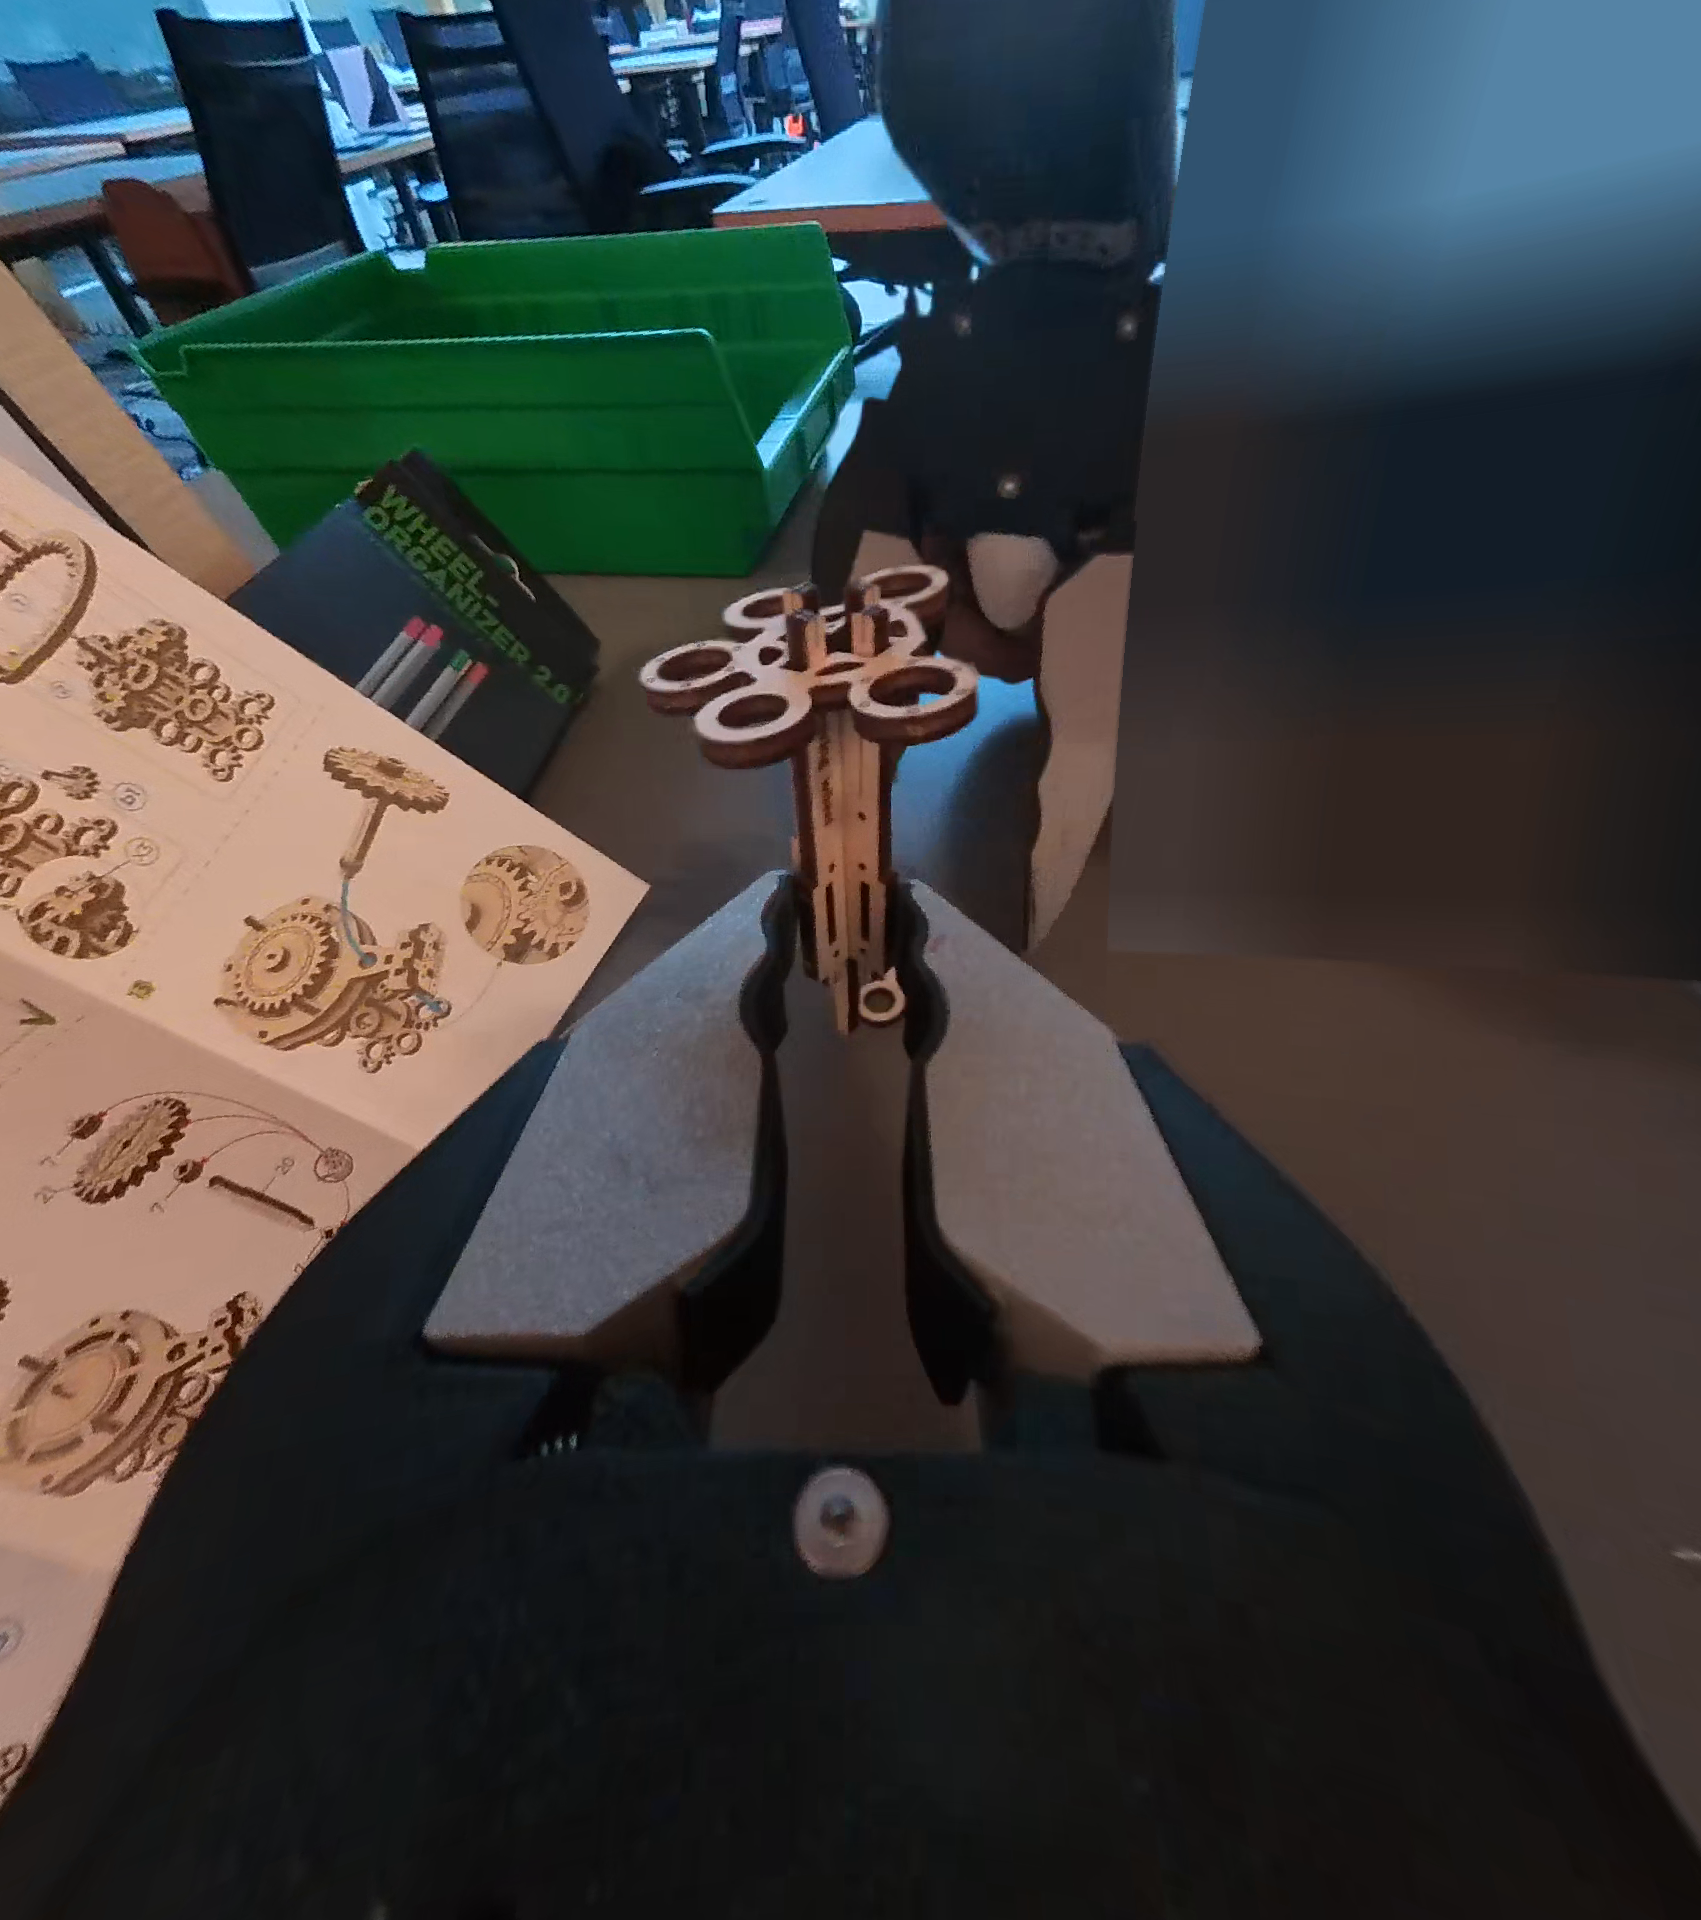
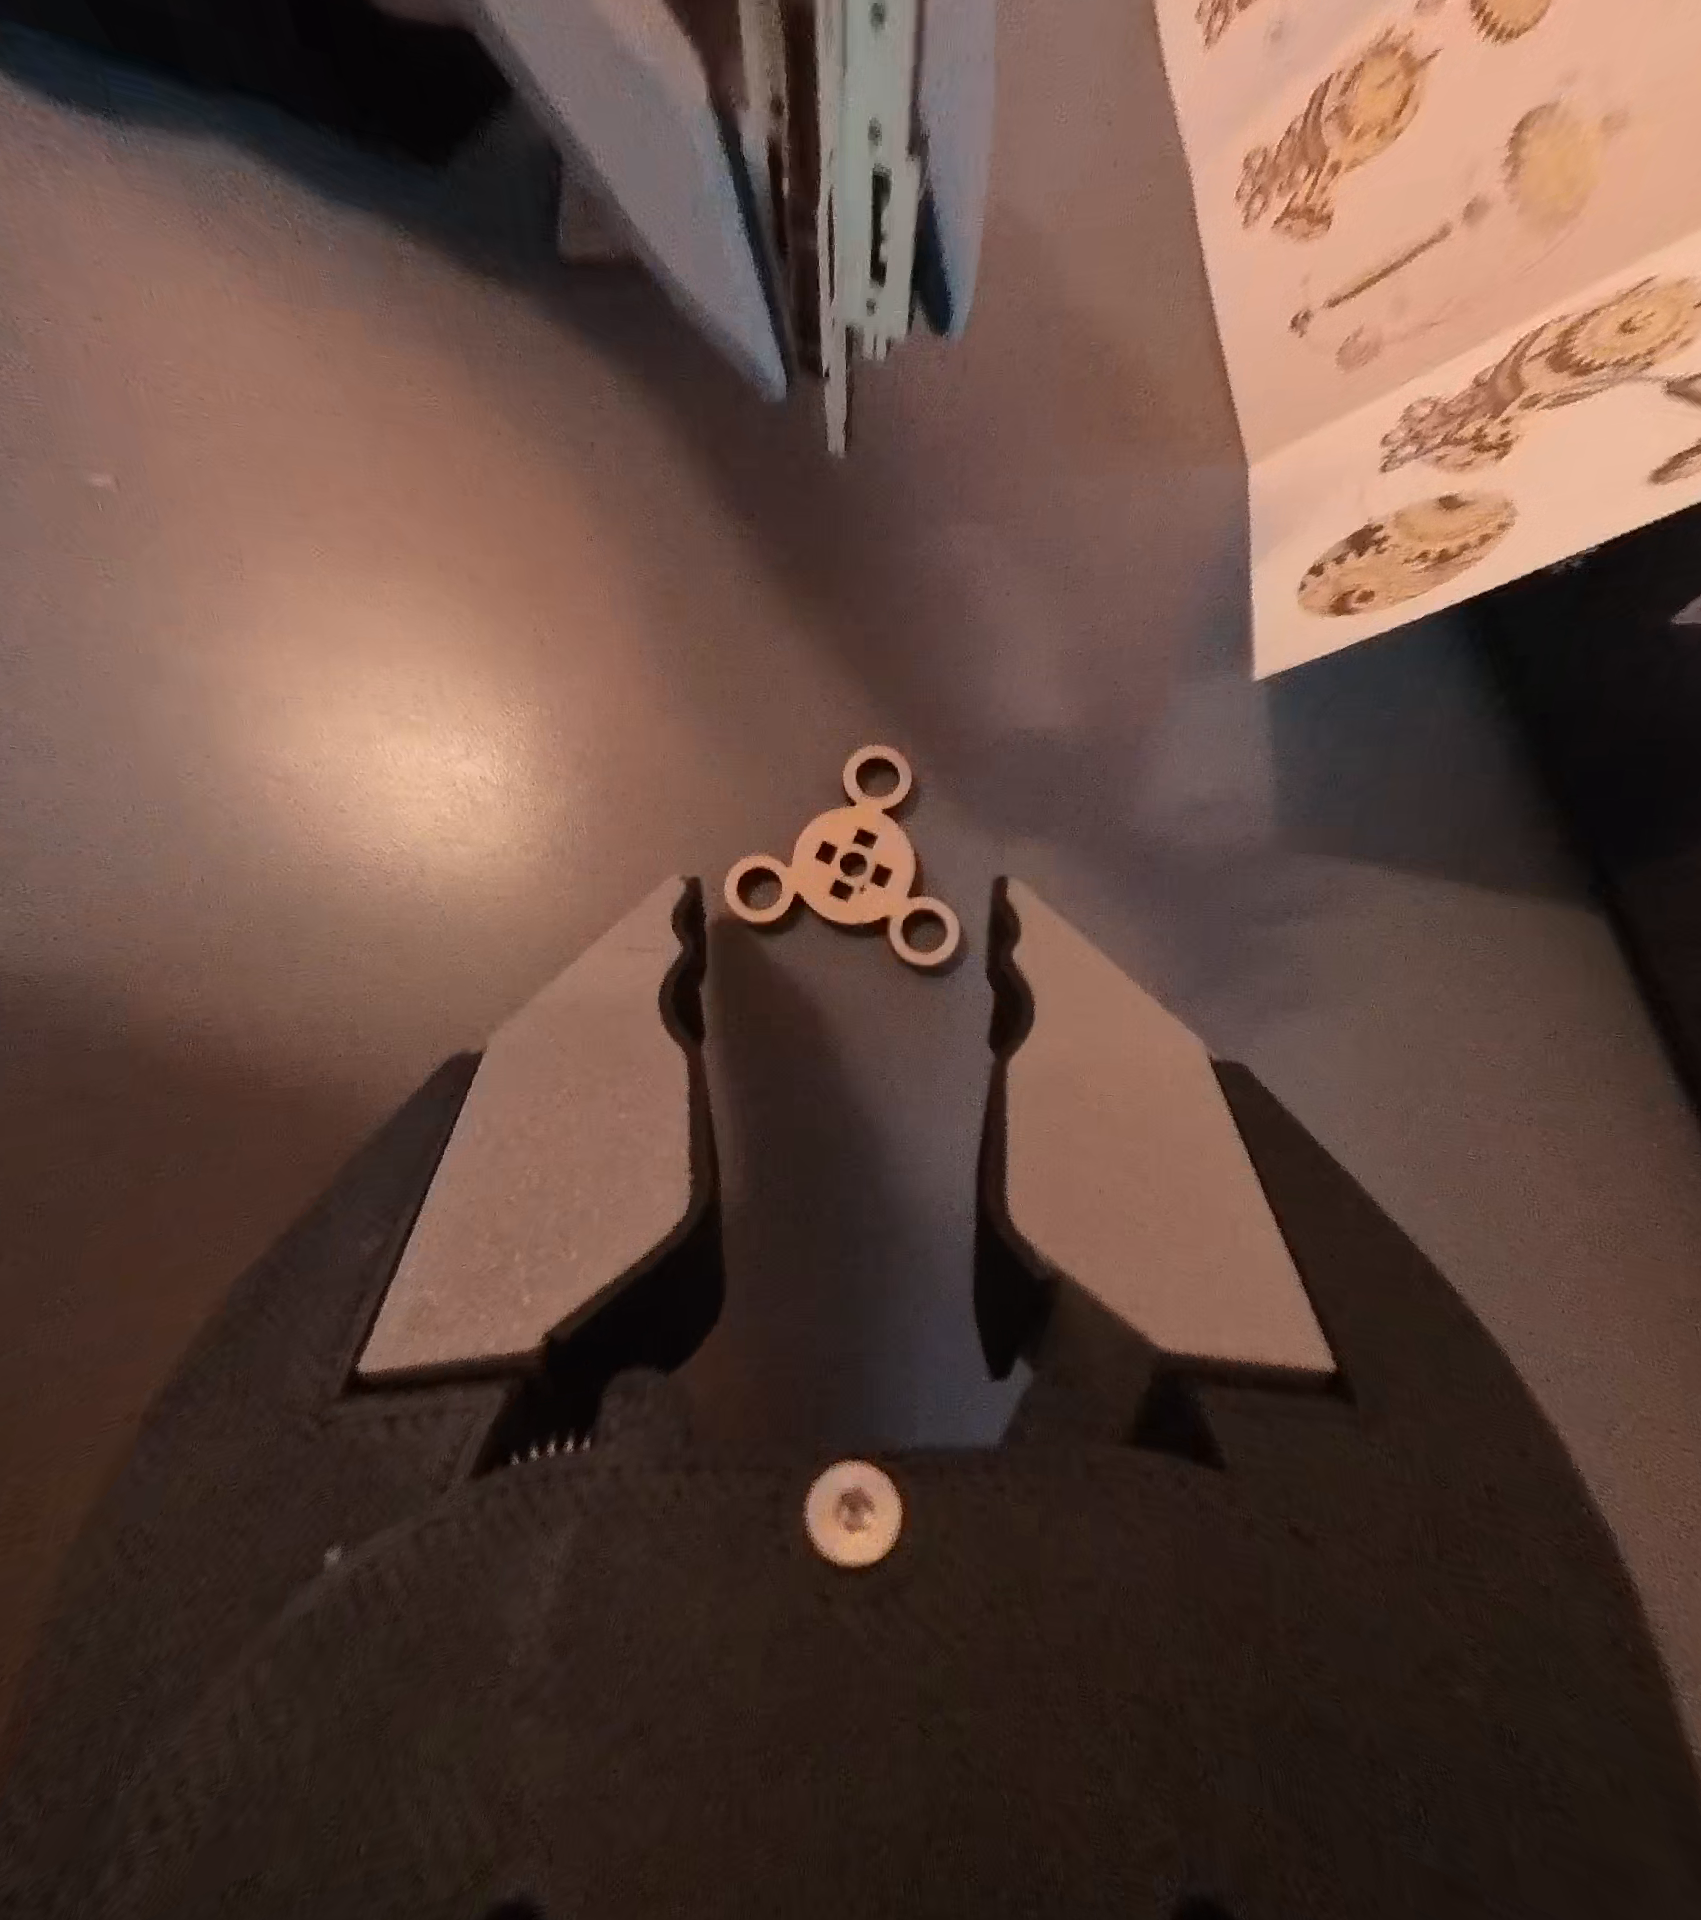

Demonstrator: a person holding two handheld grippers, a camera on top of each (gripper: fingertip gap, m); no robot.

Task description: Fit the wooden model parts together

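Note:
My left gripper [image 1: 844,914] is shut on a wooden shaft assembly [image 1: 841,831]. The shaft stands up from the fingers and carries a flat wooden plate with several ring holes [image 1: 804,675] at its far end. The shaft also shows at the top of the right wrist view [image 2: 856,208], between the left gripper's fingers. My right gripper [image 2: 846,904] is open and points down at the grey table [image 2: 306,623]. A small flat wooden piece with three ring lobes [image 2: 848,868] lies on the table just beyond its fingertips, between them. The right gripper shows in the left wrist view [image 1: 1022,582] behind the plate.
An instruction sheet with gear drawings [image 1: 150,935] lies at the left, also in the right wrist view [image 2: 1500,312]. A dark box [image 1: 441,644] and a green plastic bin [image 1: 534,395] stand behind it. Office chairs and desks fill the background.

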